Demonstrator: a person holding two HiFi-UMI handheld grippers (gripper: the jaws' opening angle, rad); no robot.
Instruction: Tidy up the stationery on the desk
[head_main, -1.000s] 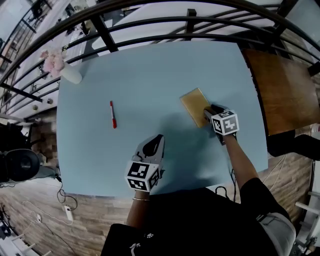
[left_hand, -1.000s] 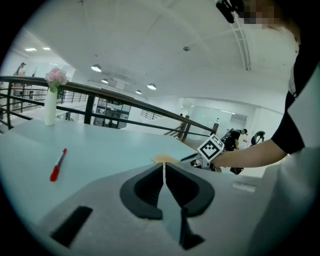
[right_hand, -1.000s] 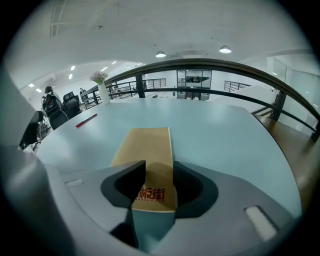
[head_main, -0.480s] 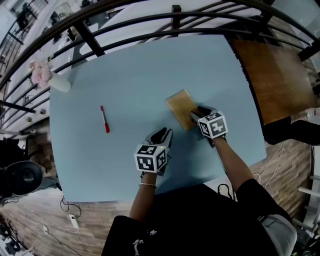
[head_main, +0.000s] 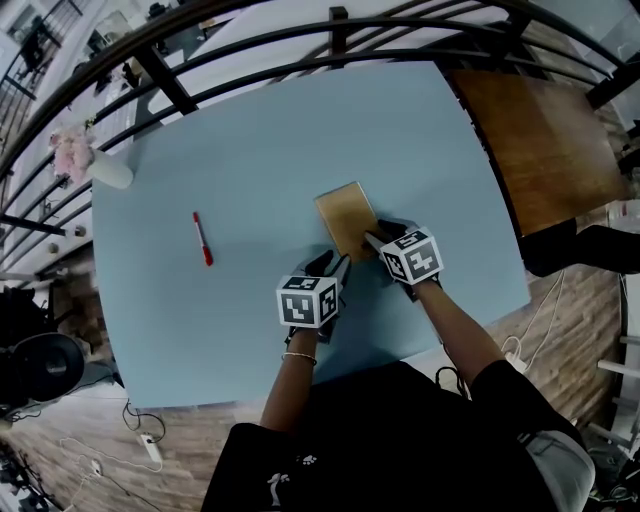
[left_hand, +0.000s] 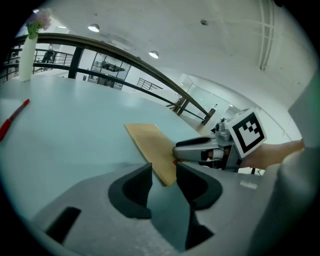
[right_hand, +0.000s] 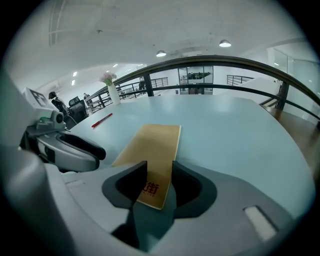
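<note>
The tan notebook (head_main: 347, 220) is lying flat on the light blue desk (head_main: 260, 140), a little right of its middle, with its near end pointing toward us. We are holding the right gripper (head_main: 372, 240) over that near end. Its jaws are standing wide apart with the printed corner of the notebook showing between them, and the pads are not pressing on it. We are bringing the left gripper (head_main: 335, 265) in just beside it from the left. Its jaws are parted too, with the notebook's near corner in the gap but not clamped.

Well apart to the left, the red pen (head_main: 202, 238) is lying alone on the desk. At the far left corner a white vase (head_main: 108, 172) with pink flowers (head_main: 68, 148) is standing. A black railing (head_main: 250, 30) is curving along the desk's far edge, and a brown wooden table (head_main: 540, 130) is sitting off the right side. Nothing is standing between the grippers and the notebook, while the two grippers are crowding each other at its near end.

A second ago the left gripper was hanging back near the desk's front edge with its jaws almost together. It has since come forward to the notebook, and its jaws have just been opening. The right gripper's jaws have just been closing a little around the notebook's end. The pen and vase are lying where they were.
</note>
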